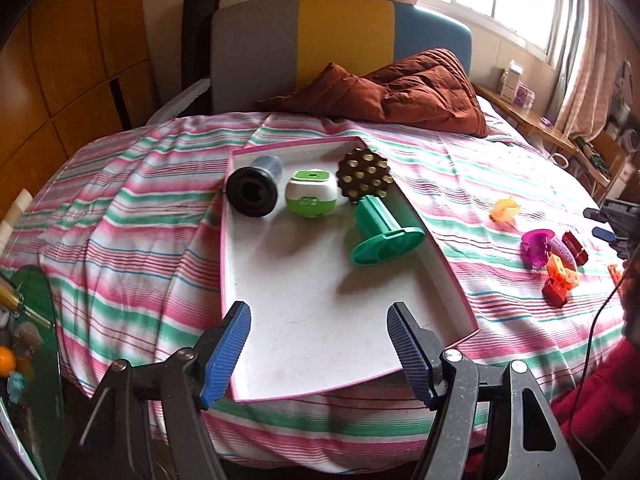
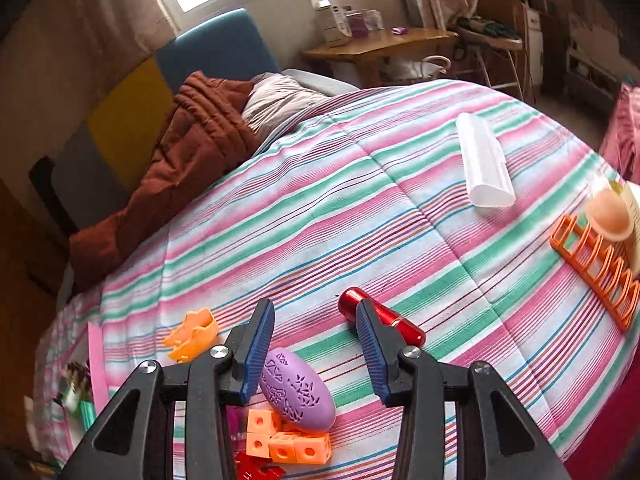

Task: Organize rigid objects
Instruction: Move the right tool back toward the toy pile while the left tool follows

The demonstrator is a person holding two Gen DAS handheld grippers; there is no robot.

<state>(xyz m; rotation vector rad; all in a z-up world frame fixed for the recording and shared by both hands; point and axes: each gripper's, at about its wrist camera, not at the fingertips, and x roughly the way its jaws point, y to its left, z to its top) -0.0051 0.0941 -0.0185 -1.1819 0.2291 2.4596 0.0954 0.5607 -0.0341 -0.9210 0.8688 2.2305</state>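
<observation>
Tongs on the left (image 1: pixel 320 354) stand apart with nothing between their blue pads, angled downward over the near end of a shallow white tray with a pink rim (image 1: pixel 448 256) that lies on the striped bedspread (image 1: pixel 132 216). Within the tray, a green flanged spool (image 1: pixel 382 232) lies on its side at 12 o'clock from those tongs; beyond it, along the far end, sit a black-ended spool (image 1: pixel 253 189) at 11 o'clock, a green-and-white rounded gadget (image 1: pixel 312 194) beside it, and a dark studded ball (image 1: pixel 364 174) touching the tray's right wall. At 2 o'clock, well outside the tray, loose toys lie on the bedspread: a small orange piece (image 1: pixel 505 209), a magenta piece (image 1: pixel 537 246) and orange and red blocks (image 1: pixel 560 280). A rust-brown quilt (image 1: pixel 404 92) is heaped at the headboard.

Right tongs (image 2: pixel 316 346) also point steeply down, rolled so the bed looks tilted, pads apart and clamped on nothing. A purple patterned egg (image 2: pixel 298 392) lies just below the gap, close to the left pad; whether they touch I cannot tell. Orange cubes (image 2: pixel 286 442) sit at 6 o'clock against the egg. A red metallic cylinder (image 2: pixel 394 322) lies behind the right finger at 2 o'clock, an orange crown-shaped piece (image 2: pixel 194 334) at 9 o'clock, a white case (image 2: pixel 484 162) far off at 1 o'clock, and an orange rack (image 2: pixel 596 268) at 3 o'clock.
</observation>
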